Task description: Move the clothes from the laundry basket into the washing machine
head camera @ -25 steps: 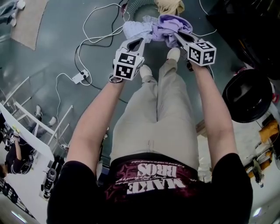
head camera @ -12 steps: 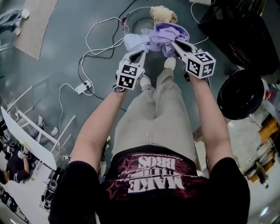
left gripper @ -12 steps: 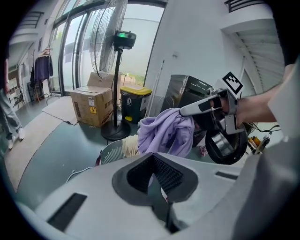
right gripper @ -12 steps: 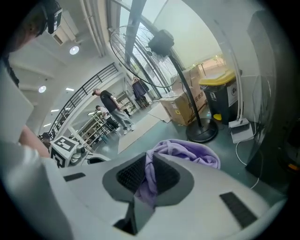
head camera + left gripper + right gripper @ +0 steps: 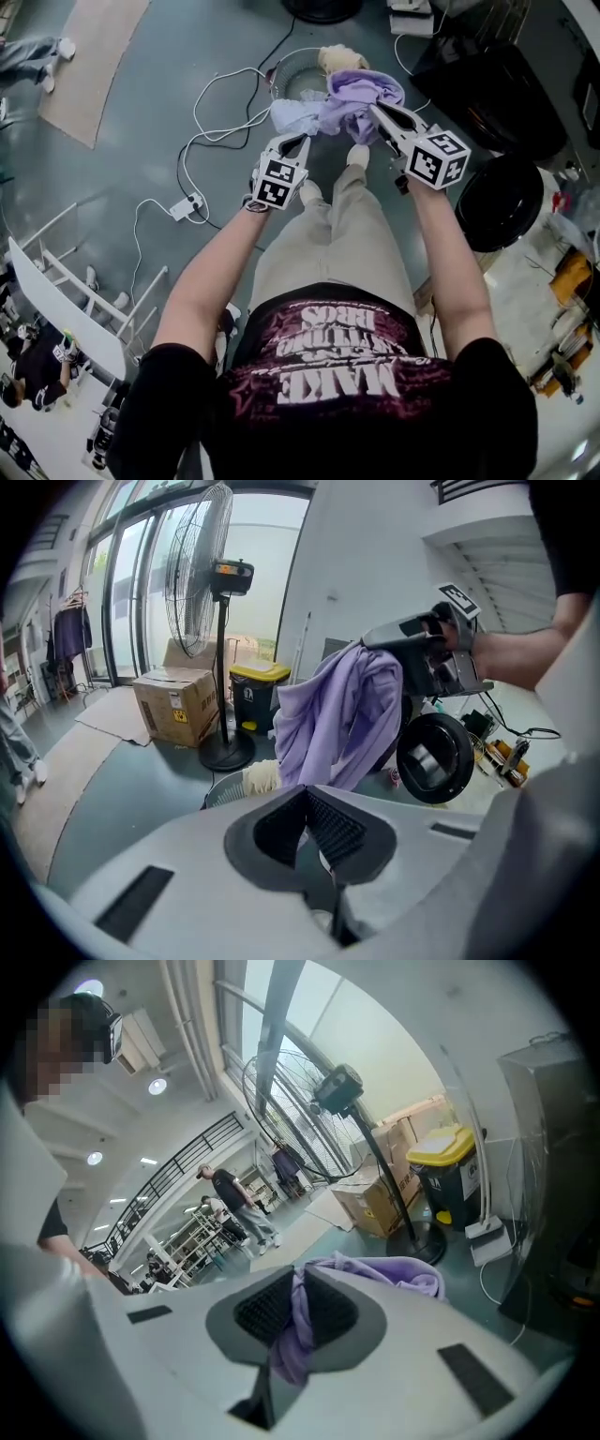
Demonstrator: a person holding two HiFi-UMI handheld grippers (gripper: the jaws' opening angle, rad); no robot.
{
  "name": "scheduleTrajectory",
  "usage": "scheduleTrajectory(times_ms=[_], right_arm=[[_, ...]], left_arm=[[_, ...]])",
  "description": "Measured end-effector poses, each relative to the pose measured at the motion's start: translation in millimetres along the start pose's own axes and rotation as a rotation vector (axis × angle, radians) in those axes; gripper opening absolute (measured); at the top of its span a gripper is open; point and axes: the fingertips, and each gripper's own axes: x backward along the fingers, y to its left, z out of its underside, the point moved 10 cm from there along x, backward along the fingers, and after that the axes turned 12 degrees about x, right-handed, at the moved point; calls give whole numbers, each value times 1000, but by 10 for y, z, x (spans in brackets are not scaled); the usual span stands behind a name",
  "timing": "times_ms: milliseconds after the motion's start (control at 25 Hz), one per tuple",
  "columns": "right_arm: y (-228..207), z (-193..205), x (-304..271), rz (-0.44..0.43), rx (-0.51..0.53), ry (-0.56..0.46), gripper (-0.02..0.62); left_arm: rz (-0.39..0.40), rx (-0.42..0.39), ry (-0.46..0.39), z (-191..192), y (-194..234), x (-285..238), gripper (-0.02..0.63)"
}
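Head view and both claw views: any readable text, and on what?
"MAKE" and "BROS": printed on the black T-shirt, upside down in the head view; the line between them is too blurred to read.
Labels on the cardboard box: too small to read.

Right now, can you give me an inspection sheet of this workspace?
Surface: grey floor, tan mat.
Job's things: purple garment and pale cloth held above laundry basket; cream cloth at its rim; washer door at right.
Clutter: nothing seen.
Grippers: left gripper shut on pale cloth; right gripper shut on purple garment.
Cables: white cables, power strip on floor.
Surroundings: standing fan, cardboard box, yellow-lidded bin.
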Motion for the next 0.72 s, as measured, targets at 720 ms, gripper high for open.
scheduleTrajectory(times_ms=[720], right_arm=[[748,-947,486,-63,5,-114,35]], left_arm=[[42,20,-44,-158,-272,531,6]])
